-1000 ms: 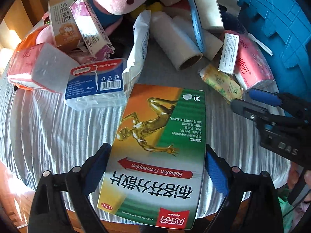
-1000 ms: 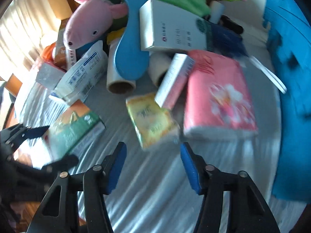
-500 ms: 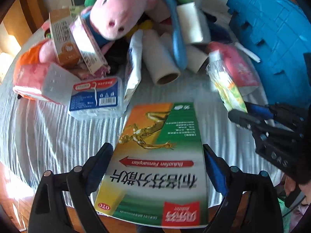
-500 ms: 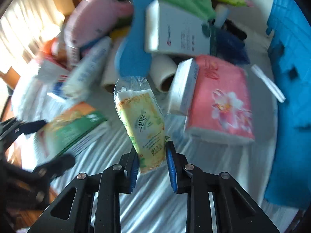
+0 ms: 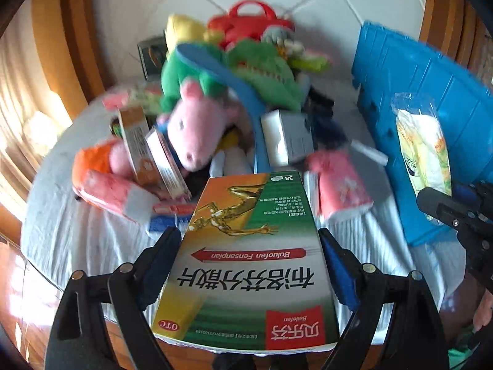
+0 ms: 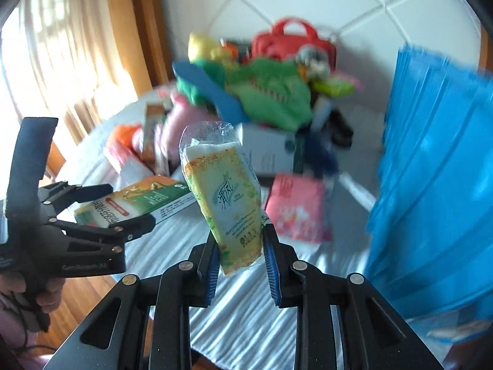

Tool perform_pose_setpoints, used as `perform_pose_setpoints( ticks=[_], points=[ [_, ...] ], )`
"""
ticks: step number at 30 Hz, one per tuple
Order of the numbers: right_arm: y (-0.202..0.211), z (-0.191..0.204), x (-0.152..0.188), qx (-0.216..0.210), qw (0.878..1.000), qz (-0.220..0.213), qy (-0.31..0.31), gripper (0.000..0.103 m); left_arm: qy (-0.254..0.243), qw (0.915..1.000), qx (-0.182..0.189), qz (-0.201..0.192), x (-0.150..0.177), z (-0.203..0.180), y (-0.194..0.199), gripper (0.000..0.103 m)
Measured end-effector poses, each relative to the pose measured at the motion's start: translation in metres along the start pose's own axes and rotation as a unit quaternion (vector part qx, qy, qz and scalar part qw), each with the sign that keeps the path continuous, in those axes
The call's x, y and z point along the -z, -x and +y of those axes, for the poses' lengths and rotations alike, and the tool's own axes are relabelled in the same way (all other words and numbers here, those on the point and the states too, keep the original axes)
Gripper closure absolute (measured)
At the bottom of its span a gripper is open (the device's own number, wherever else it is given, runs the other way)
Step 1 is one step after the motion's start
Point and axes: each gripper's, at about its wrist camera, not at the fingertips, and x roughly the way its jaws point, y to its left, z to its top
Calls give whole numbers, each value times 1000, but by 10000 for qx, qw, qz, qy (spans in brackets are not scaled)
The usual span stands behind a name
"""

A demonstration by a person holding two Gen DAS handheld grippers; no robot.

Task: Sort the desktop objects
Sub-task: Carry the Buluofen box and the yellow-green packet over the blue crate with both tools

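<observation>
Tissue pack [image 6: 229,197] now clamped in right gripper [image 6: 241,257], lifted off table.

Round table [image 5: 77,246], white ribbed cloth [image 6: 246,308], heaped clutter [image 5: 234,123]

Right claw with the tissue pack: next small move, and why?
Probably carry it sideways over the blue crate before opening. The right claw is shut on the yellow tissue pack, which is off the white cloth while the crate stands to its right. The left claw holds the medicine box, so it can wait.
</observation>
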Motion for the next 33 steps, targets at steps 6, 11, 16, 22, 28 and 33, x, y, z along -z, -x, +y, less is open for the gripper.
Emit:
perform_pose_setpoints(
  ticks=[6,11,16,22,28,33],
  points=[
    [54,0,-40,128,9957,-914,115,77,-234,9954,-72,-931,-42,-18,44,15],
    [93,-9,-72,751,9859,-1495,-49,77,-529,9859,218,-1576,-85,-35,71,15],
    [124,-33,-90,1643,9699,-1773,-289,77,-794,9746,748,-1955,-128,-67,83,15],
    [154,-95,-87,2500,9494,-1722,-802,77,-1092,9628,1294,-2106,-161,-136,93,15],
    [178,-181,-78,2897,9405,-1397,-1093,77,-1197,9592,1632,-1974,-187,-228,96,15],
    [164,-240,-76,2912,9459,-927,-1089,77,-1226,9685,1569,-1492,-209,-302,69,15]
  ],
)
